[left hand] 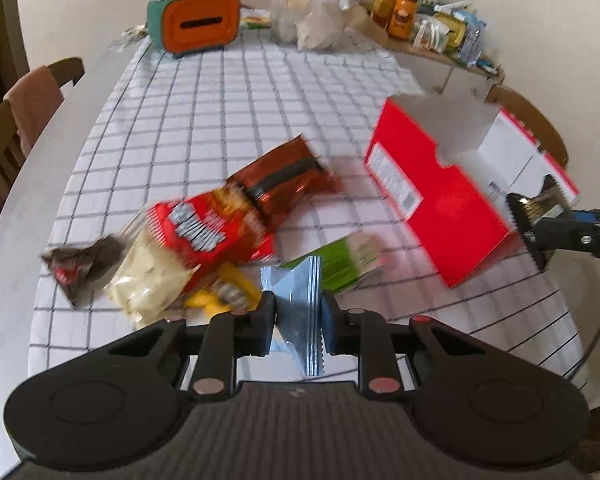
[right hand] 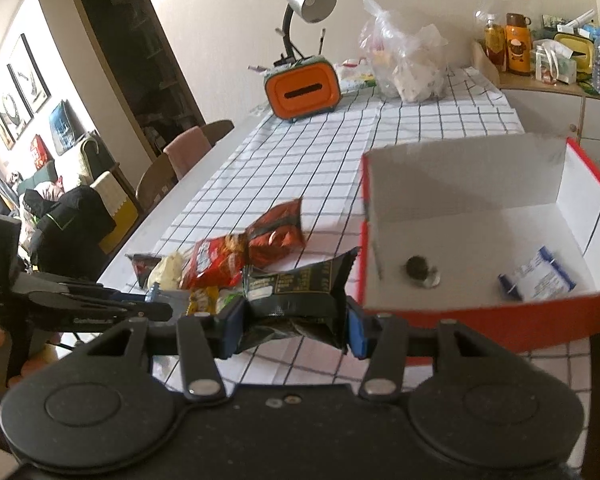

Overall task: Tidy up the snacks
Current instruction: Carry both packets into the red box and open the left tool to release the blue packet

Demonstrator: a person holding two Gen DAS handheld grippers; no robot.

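My left gripper is shut on a silver-blue snack packet, held above the near table edge. My right gripper is shut on a black snack packet, just left of the open red box; the box also shows in the left wrist view. Inside the box lie a blue-white packet and a small dark round snack. A pile of snacks lies on the checked cloth: a red bag, a brown packet, a pale bag, a green packet, a yellow packet and a black triangular packet.
An orange and teal tissue box and a clear plastic bag stand at the table's far end, with a desk lamp behind. Chairs flank the table. A side shelf holds bottles.
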